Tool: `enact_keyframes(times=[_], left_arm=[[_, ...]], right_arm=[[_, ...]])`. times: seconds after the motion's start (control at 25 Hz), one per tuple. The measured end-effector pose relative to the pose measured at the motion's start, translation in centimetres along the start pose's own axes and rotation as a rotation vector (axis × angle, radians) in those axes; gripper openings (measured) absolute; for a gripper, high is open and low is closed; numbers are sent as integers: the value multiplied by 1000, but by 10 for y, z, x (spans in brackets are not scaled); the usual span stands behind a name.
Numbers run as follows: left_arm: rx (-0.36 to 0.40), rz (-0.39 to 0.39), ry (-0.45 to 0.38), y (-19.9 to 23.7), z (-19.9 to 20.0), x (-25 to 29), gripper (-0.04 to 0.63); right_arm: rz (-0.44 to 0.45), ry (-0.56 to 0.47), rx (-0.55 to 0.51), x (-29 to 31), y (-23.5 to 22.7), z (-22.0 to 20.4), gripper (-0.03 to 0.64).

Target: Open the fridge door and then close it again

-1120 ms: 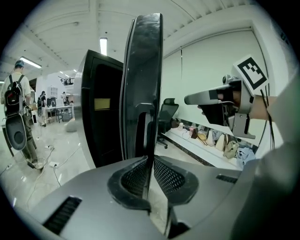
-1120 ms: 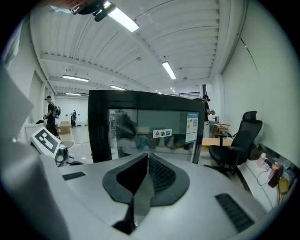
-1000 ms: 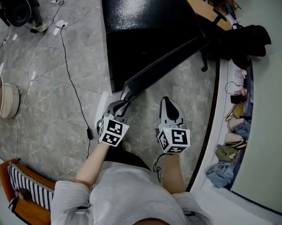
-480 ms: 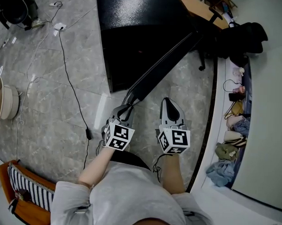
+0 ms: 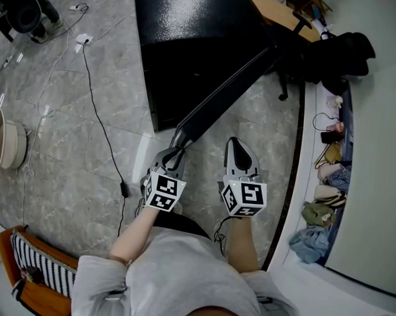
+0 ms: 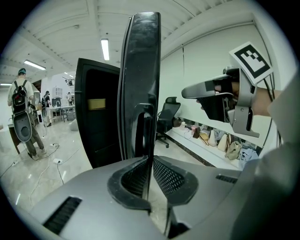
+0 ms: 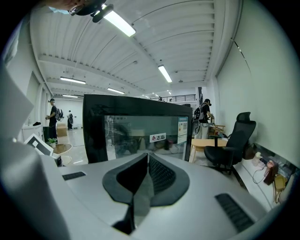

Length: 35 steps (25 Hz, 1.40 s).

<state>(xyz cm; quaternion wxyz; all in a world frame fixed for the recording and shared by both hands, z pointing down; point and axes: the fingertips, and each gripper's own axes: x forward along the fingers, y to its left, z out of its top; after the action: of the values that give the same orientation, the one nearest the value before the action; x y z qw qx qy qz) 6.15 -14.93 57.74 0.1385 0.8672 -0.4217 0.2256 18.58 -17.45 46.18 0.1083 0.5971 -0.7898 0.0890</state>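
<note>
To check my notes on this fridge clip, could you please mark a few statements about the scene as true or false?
1. The fridge door stands open. True.
2. The right tongs grip the door. False: they are shut on nothing, apart from it.
3. The left tongs clamp the door's edge. True; they have just been closing, with the edge between them.
4. The office chair lies tipped over. False: it stands upright.
5. A cable trails over the floor beside the fridge. True.
</note>
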Motion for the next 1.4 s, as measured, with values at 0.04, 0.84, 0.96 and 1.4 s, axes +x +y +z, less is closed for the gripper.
enact_keyframes(times=[0.04, 0.84, 0.96, 1.4], left_arm=[[-3, -1, 0, 4, 0, 1, 41], [-33, 45, 6, 98, 13, 11, 57], [-29, 43, 9, 111, 15, 15, 60], [-19, 59, 24, 159, 27, 32, 61]], right_arm=[[2, 0, 0, 2, 0, 0, 25], [-1, 6, 0, 25, 10, 8, 25], [-6, 7, 0, 29, 9, 9, 26], [-19, 12, -1, 45, 6, 14, 26]])
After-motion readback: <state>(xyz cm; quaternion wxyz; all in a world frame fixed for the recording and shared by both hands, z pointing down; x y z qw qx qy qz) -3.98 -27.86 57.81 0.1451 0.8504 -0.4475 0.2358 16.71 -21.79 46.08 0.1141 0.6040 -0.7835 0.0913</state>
